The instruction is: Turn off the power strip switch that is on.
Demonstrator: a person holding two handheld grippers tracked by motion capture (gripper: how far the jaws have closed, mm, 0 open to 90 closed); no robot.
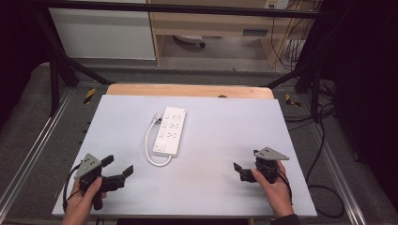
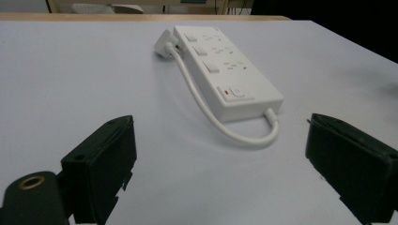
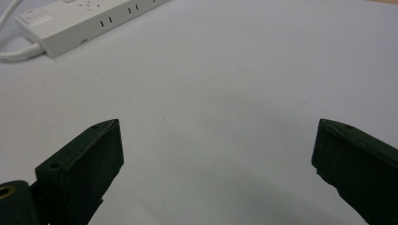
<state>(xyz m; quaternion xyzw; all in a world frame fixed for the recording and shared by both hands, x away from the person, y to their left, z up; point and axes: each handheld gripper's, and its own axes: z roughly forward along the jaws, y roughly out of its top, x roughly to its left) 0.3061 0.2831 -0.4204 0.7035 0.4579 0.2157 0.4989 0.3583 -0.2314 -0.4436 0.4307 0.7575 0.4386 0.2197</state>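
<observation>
Pale grey board (image 1: 220, 154) covers the table, with a strip of bare wood at its far edge and dark frame bars and cabinets behind it. Two grippers are held over the near part of this board, one in each hand. From above, the left gripper (image 1: 118, 165) sits at the near left corner, its jaws spread wide and holding nothing; the left hand (image 1: 84, 197) grips its handle from below. The right gripper (image 1: 238, 170) is at the near right, held by the right hand (image 1: 272, 185), and points toward the middle of the board. Its own view shows what the high view does not make clear — the jaws stand far apart with bare board between them. Each gripper carries one grey three-cornered plate on top. One white power strip (image 1: 171, 131) lies near the middle of the board, well apart from both grippers, with its length running away from the person. One white cable (image 1: 149, 140) leaves its near end, loops along the left side and ends in one plug (image 1: 156, 119) lying just beside the strip's far end. The left gripper view adds details that are too small from above: one switch with a red mark (image 2: 233, 93) at the near end and three groups of sockets behind it. The right gripper view shows the strip's side wall (image 3: 84, 21) with small dark slots.
</observation>
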